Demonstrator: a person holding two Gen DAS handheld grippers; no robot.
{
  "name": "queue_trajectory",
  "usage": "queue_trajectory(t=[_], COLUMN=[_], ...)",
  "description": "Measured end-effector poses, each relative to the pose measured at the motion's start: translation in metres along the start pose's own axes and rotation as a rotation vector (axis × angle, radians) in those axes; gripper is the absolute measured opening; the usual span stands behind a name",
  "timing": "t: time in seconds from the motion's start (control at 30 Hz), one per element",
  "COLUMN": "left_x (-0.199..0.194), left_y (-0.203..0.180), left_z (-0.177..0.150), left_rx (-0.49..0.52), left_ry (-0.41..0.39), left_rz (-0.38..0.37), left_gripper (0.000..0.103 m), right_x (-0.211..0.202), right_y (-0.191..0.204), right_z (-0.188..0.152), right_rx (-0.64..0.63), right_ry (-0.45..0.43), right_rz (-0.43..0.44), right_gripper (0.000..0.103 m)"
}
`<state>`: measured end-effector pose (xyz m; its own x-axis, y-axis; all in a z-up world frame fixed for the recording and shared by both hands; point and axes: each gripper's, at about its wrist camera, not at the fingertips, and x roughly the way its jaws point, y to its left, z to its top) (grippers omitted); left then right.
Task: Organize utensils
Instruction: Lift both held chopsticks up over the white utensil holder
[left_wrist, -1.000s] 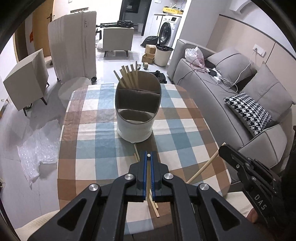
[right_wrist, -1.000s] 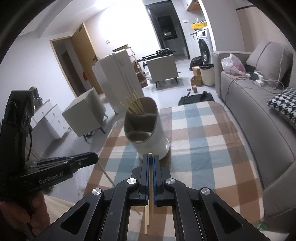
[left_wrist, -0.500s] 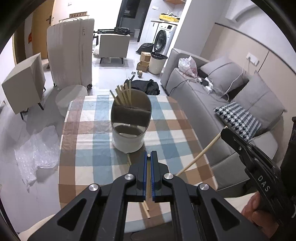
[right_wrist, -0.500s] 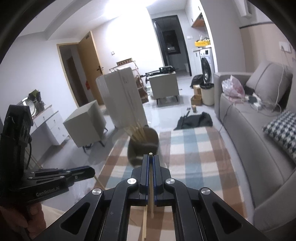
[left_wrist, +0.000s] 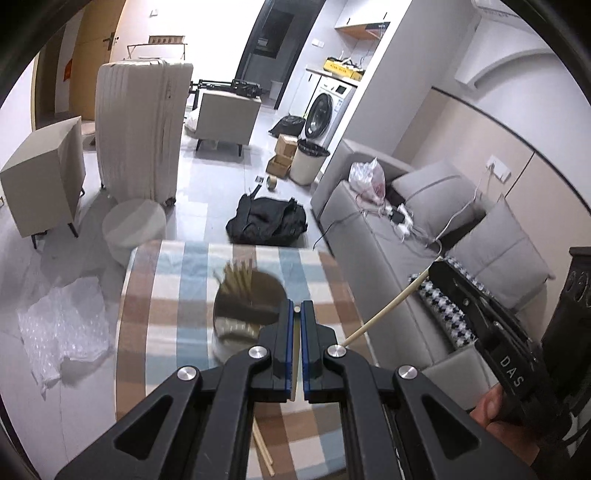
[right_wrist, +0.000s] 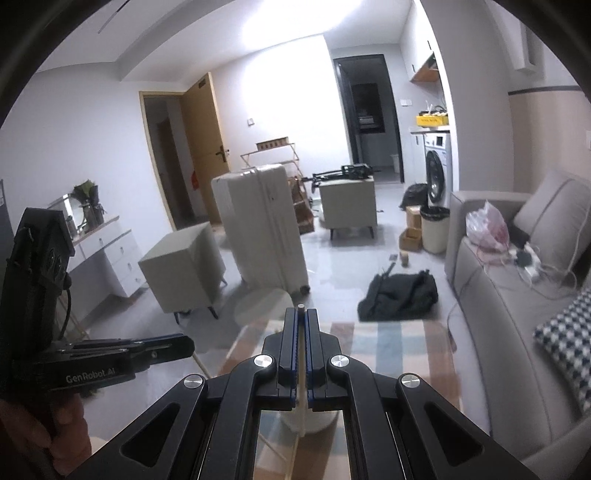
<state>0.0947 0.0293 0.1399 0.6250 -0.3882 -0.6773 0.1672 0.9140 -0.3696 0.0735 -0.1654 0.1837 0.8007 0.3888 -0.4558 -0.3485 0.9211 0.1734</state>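
My left gripper (left_wrist: 295, 307) is shut on a wooden chopstick (left_wrist: 294, 354), held high over the checked table (left_wrist: 166, 295). Just beyond its tips stands the white holder (left_wrist: 236, 332), blurred, with several chopsticks (left_wrist: 236, 277) in its far compartment. At the right of that view my right gripper (left_wrist: 434, 267) grips another chopstick (left_wrist: 384, 310) that slants down to the left. In the right wrist view the right gripper (right_wrist: 301, 312) is shut on its chopstick (right_wrist: 302, 406), with the holder (right_wrist: 310, 422) low behind the fingers. The left gripper (right_wrist: 190, 345) shows at the left.
Two loose chopsticks (left_wrist: 264, 450) lie near the table's front edge. A grey sofa (left_wrist: 388, 236) runs along the right. On the floor beyond are a black bag (left_wrist: 266, 221), a round stool (left_wrist: 133, 225), a white suitcase (left_wrist: 140, 125) and bubble wrap (left_wrist: 62, 325).
Both grippers have risen with their chopsticks still gripped. The holder and table have dropped lower in both views, and more of the room shows.
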Motion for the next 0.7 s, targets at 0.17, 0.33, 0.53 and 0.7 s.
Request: queue_trajectory(t=[0.17,0.33,0.53,0.7], left_x=[0.011,0.029,0.055,0.070], left_y=[0.011,0.025,0.042,0.052], left_z=[0.033,0.058,0.070,0.071], left_rx=[-0.012,-0.032,-0.057,-0.085], left_ry=[-0.034,-0.043,-0.027,-0.013], left_rz=[0.011,0.012,0.010,0.006], left_gripper=[0.000,0.000,0.000,0.000], right_x=[0.026,0.061,0.110,0.145], right_y=[-0.002,-0.005,-0.008,0.002], right_z=[0.032,0.051,0.060,0.054], right_rx=[-0.019,-0.053,-0.071,-0.132], right_ry=[-0.017,0.000,0.055,0.115], right_rz=[0.013,0.023,0.036,0.065], right_gripper=[0.002,0.002,0.002,0.002])
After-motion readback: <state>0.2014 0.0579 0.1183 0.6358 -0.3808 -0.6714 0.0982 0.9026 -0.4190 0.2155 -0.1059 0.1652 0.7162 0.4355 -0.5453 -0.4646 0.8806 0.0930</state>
